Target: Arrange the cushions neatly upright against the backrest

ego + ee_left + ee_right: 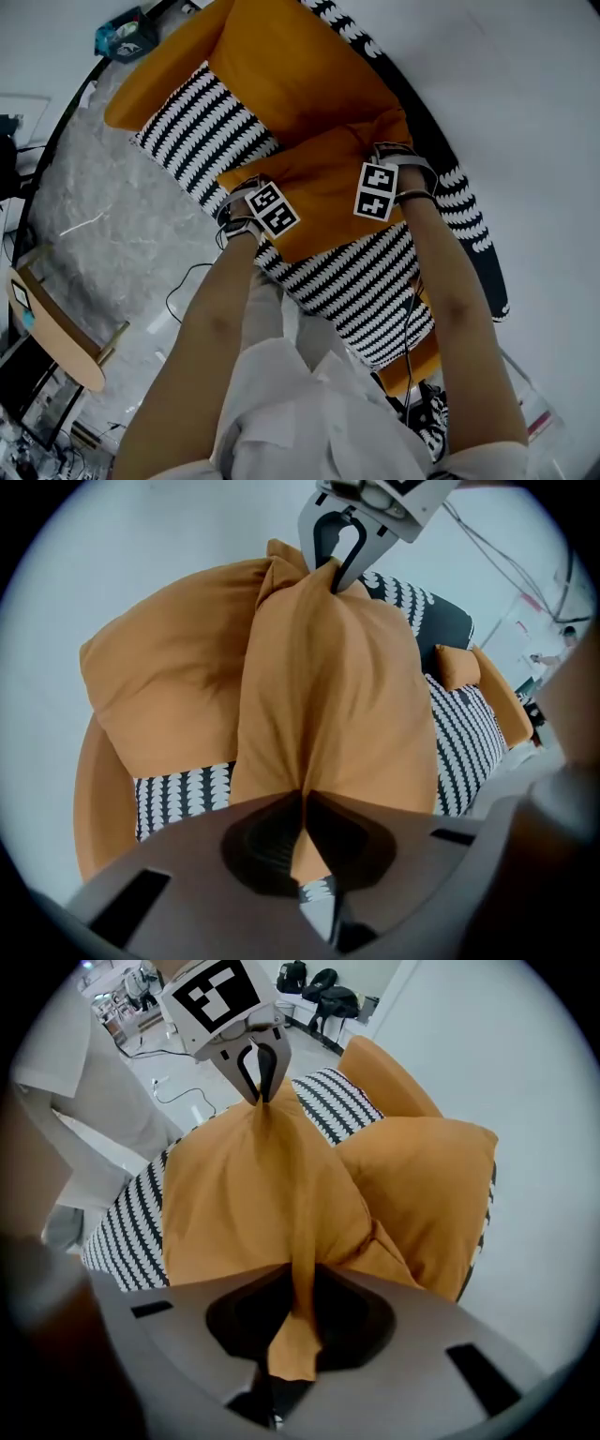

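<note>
Over the seat, left gripper and right gripper each clamped a corner of the orange cushion, mid-lift; next it probably needed standing against the backrest

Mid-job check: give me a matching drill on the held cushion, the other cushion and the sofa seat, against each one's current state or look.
Things:
1. held cushion
2. other cushion
3. sofa seat

States:
A. black-and-white pattern
B. pinched at opposite ends by the left gripper and right gripper
C. orange, loose, no gripper on it

Pairs: 1-B, 2-C, 3-A
</note>
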### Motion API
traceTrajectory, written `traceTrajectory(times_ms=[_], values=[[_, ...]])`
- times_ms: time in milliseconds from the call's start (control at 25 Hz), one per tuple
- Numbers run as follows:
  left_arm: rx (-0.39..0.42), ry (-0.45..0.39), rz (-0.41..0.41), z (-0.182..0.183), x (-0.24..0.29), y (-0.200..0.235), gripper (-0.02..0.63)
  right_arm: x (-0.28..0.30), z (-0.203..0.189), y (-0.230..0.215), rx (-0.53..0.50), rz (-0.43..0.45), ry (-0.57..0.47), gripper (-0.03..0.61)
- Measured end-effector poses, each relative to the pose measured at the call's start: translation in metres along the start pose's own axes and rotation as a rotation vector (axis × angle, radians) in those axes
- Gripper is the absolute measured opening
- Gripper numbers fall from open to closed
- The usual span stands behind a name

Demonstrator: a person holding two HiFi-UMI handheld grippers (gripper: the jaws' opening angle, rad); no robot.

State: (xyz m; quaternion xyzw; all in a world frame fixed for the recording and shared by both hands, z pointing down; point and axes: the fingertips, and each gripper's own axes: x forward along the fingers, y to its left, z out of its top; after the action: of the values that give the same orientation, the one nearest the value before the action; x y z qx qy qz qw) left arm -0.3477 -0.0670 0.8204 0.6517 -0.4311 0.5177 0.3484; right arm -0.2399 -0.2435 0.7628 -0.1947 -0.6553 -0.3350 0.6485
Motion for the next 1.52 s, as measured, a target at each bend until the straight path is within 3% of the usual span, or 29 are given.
traceTrajectory(times_ms=[160,320,600,800,1200,1360,1520], values=[[0.002,-0.010,-0.026,0.000,-0.018,-0.012,0.021,-0.019,-0.004,0.008,0.045,-0.041,-0.017,0.026],[0.043,-0.015,-0.052,0.000,-0.042,-0.029,0.021,-0.046,-0.009,0.024,0.126,-0.071,-0.038,0.015],[0.215,-0.032,-0.047,0.013,-0.087,-0.077,0.021,-0.102,-0.040,0.087,0.256,-0.149,-0.052,0.015],[0.398,-0.046,-0.009,0.066,-0.116,-0.087,0.021,-0.133,-0.087,0.137,0.462,-0.177,-0.061,0.015],[0.827,-0.068,0.056,0.216,-0.138,-0.141,0.021,-0.163,-0.189,0.236,0.911,-0.235,-0.041,0.015],[0.934,-0.064,0.054,0.253,-0.128,-0.162,0.021,-0.157,-0.215,0.258,1.008,-0.246,-0.024,0.017],[0.981,-0.049,0.036,0.276,-0.110,-0.176,0.021,-0.146,-0.237,0.270,1.071,-0.240,-0.006,0.017]])
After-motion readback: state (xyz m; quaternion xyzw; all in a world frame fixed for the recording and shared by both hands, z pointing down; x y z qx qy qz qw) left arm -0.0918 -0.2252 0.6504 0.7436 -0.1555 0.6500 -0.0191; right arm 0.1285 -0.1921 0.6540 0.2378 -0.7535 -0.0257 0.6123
